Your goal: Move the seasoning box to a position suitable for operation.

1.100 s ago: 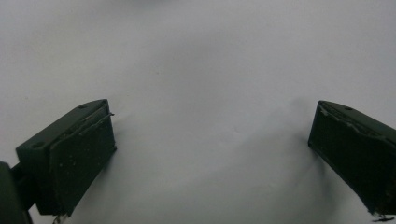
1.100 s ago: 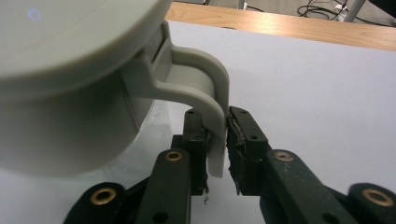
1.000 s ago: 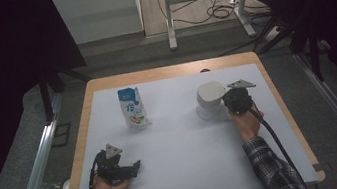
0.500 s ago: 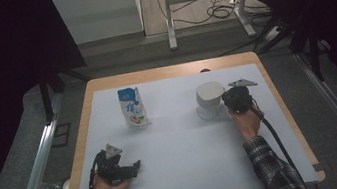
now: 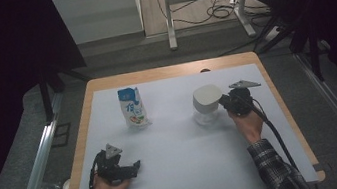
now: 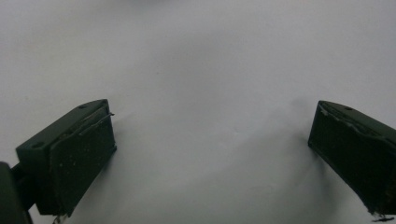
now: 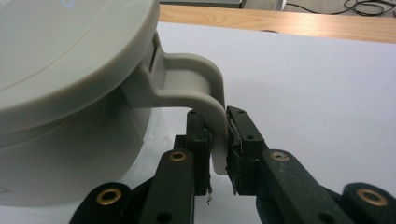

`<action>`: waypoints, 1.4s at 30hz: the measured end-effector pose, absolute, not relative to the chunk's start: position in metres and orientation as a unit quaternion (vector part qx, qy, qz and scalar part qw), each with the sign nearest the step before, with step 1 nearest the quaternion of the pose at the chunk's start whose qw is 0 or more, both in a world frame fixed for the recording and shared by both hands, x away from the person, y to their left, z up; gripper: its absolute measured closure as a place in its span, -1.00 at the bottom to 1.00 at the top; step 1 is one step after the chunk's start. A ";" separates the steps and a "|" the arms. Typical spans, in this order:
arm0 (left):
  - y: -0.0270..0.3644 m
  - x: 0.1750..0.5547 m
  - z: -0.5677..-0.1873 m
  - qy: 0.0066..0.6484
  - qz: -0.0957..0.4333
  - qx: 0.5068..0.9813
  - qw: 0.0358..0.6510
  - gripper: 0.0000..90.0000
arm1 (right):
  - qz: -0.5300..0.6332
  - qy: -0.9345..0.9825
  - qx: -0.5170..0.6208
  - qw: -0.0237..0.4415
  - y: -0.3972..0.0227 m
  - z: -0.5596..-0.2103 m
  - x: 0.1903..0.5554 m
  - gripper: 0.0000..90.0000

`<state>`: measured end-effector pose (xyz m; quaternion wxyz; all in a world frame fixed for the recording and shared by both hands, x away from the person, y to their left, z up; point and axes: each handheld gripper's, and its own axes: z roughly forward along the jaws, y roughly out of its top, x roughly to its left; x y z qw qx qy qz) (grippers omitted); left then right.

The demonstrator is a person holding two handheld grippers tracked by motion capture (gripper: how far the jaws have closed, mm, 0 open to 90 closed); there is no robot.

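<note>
Handle (image 7: pixel 205 88) of grey-white lidded plastic jug (image 5: pixel 206 103) is pinched between jaws of right gripper (image 7: pixel 219 140); jug stood on right half of white table sheet (image 5: pixel 189 147). Left gripper (image 6: pixel 210 149) rested near front left edge, jaws spread wide, nothing held. Blue-white carton (image 5: pixel 132 107) stood well apart.

A wood-edged worktop (image 5: pixel 104 82) under a white sheet (image 5: pixel 179 143) stands on grey floor (image 5: pixel 115 57). Behind it are a metal frame (image 5: pixel 169 18), loose cables (image 5: pixel 217 12) and dark curtains (image 5: pixel 2 43) at both sides.
</note>
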<state>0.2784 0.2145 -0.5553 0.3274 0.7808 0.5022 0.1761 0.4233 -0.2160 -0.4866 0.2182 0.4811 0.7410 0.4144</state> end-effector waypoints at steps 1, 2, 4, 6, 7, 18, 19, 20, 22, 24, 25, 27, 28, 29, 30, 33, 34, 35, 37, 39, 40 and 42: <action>0.215 0.278 -0.555 0.502 0.176 0.781 0.327 -0.99 | 0.413 0.742 0.480 0.218 -0.216 -0.486 0.422 0.77; 0.214 0.278 -0.555 0.502 0.176 0.781 0.327 -0.99 | 0.413 0.745 0.477 0.218 -0.216 -0.485 0.420 0.76; 0.214 0.278 -0.555 0.503 0.176 0.780 0.328 -0.99 | 0.414 0.747 0.473 0.217 -0.216 -0.484 0.414 0.76; 0.214 0.278 -0.555 0.502 0.176 0.780 0.328 -0.99 | 0.418 0.747 0.470 0.214 -0.217 -0.483 0.409 0.76; 0.214 0.278 -0.555 0.503 0.176 0.780 0.328 -0.99 | 0.421 0.746 0.469 0.214 -0.217 -0.483 0.407 0.76; 0.214 0.278 -0.555 0.503 0.176 0.781 0.327 -0.99 | 0.446 0.745 0.457 0.193 -0.221 -0.476 0.372 0.76; 0.214 0.278 -0.555 0.503 0.176 0.781 0.327 -0.99 | 0.447 0.746 0.454 0.193 -0.220 -0.475 0.367 0.76; 0.214 0.278 -0.555 0.503 0.176 0.781 0.327 -0.99 | 0.447 0.747 0.453 0.192 -0.220 -0.475 0.364 0.76; 0.214 0.278 -0.555 0.503 0.176 0.781 0.327 -0.99 | 0.448 0.750 0.448 0.190 -0.219 -0.477 0.356 0.76; 0.214 0.278 -0.555 0.503 0.176 0.781 0.327 -0.99 | 0.447 0.753 0.443 0.189 -0.218 -0.479 0.350 0.76; 0.214 0.278 -0.555 0.503 0.176 0.781 0.327 -0.99 | 0.447 0.754 0.443 0.189 -0.217 -0.479 0.348 0.76; 0.214 0.278 -0.555 0.503 0.176 0.781 0.327 -0.99 | 0.446 0.756 0.442 0.186 -0.216 -0.482 0.342 0.76; 0.214 0.278 -0.555 0.503 0.176 0.781 0.327 -0.99 | 0.446 0.756 0.442 0.186 -0.215 -0.483 0.340 0.76; 0.214 0.278 -0.555 0.503 0.176 0.781 0.327 -0.99 | 0.444 0.757 0.442 0.187 -0.214 -0.484 0.338 0.76; 0.214 0.278 -0.555 0.503 0.176 0.780 0.327 -0.99 | 0.443 0.758 0.441 0.188 -0.213 -0.486 0.336 0.76; 0.214 0.278 -0.555 0.503 0.177 0.781 0.327 -0.99 | 0.440 0.760 0.440 0.188 -0.210 -0.490 0.332 0.75; 0.214 0.278 -0.555 0.503 0.176 0.780 0.327 -0.99 | 0.438 0.760 0.442 0.188 -0.209 -0.491 0.332 0.75; 0.214 0.278 -0.555 0.503 0.177 0.781 0.327 -0.99 | 0.438 0.760 0.444 0.185 -0.208 -0.493 0.331 0.75; 0.214 0.278 -0.555 0.503 0.177 0.780 0.327 -0.99 | 0.438 0.760 0.443 0.186 -0.206 -0.496 0.329 0.75; 0.214 0.278 -0.555 0.503 0.176 0.781 0.327 -0.99 | 0.437 0.760 0.443 0.189 -0.205 -0.498 0.328 0.75; 0.214 0.278 -0.555 0.503 0.177 0.780 0.327 -0.99 | 0.437 0.760 0.442 0.190 -0.204 -0.498 0.328 0.75; 0.214 0.278 -0.555 0.503 0.176 0.781 0.327 -0.99 | 0.437 0.759 0.442 0.194 -0.203 -0.499 0.327 0.75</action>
